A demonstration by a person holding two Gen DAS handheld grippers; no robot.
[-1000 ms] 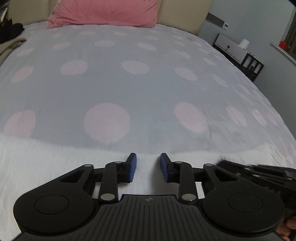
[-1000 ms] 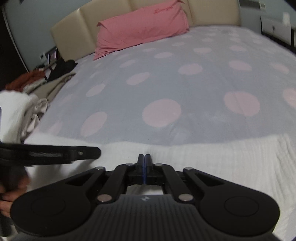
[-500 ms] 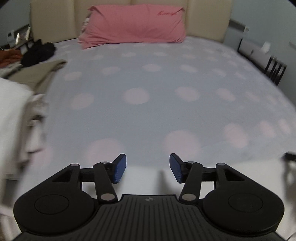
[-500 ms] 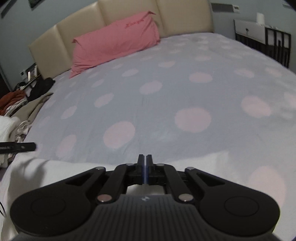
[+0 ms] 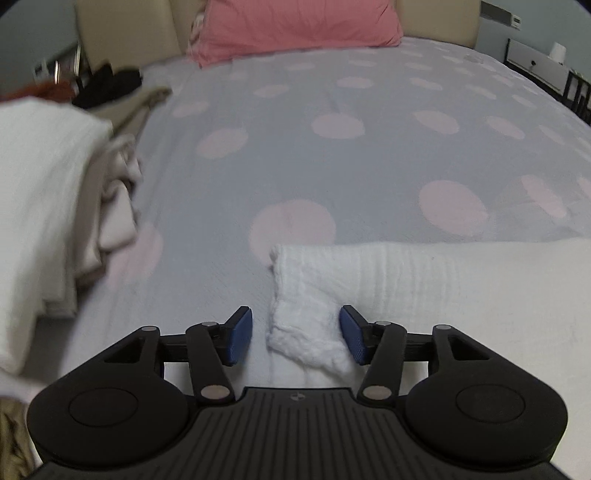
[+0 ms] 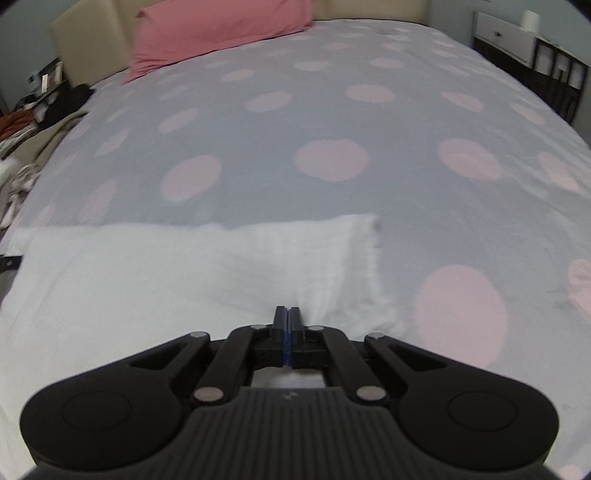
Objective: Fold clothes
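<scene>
White textured garment [image 5: 424, 280] — folded flat on the bed [image 5: 369, 155].

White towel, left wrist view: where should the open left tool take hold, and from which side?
Grip the loose corner flap of the white towel, coming straight forward from the near edge. It already lies between the open left tool pads.

A grey-blue bedspread with large pale pink dots [image 5: 369, 177] is spread across the bed. A pink pillow [image 5: 295, 26] is propped at its far end against a beige padded headboard [image 5: 125, 33]. In the right wrist view, a dark-framed side cabinet with a white drawer front [image 6: 517, 40] is seen against the wall at the upper right, and a white cylindrical object [image 6: 530, 18], too small to identify, is seen on top of it.
</scene>
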